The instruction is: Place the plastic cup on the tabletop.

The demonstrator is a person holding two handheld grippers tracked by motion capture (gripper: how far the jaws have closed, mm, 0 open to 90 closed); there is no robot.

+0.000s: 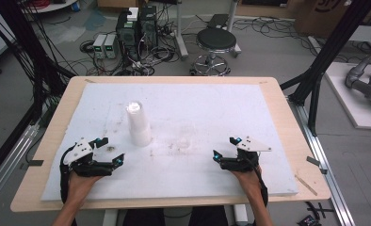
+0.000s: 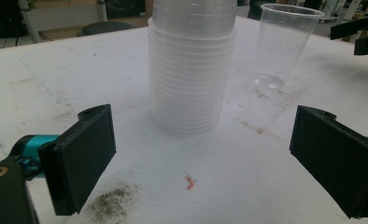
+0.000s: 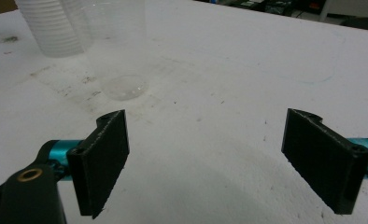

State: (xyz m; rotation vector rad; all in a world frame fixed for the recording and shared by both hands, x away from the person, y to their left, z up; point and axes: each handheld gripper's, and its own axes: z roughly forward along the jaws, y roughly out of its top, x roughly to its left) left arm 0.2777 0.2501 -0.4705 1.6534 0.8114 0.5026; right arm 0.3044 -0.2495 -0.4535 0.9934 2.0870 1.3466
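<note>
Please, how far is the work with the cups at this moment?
One clear cup already stands upright by itself beside the stack, apart from it, which suggests unstacking has begun. Nothing is in hand: the left gripper and the right gripper are both open and empty, resting near the table's front edge. The tall stack seems to be what is left.

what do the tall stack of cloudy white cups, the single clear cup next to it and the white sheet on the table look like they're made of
The stack of cloudy white cups looks like thin translucent plastic: ridged nested rims, light passing through. The single clear cup seems to be glossy transparent plastic; the surface shows through its wall. The white sheet looks like matt foam or board, scuffed and stained; which one, I can't tell. Both grippers, left and right, are open.
</note>
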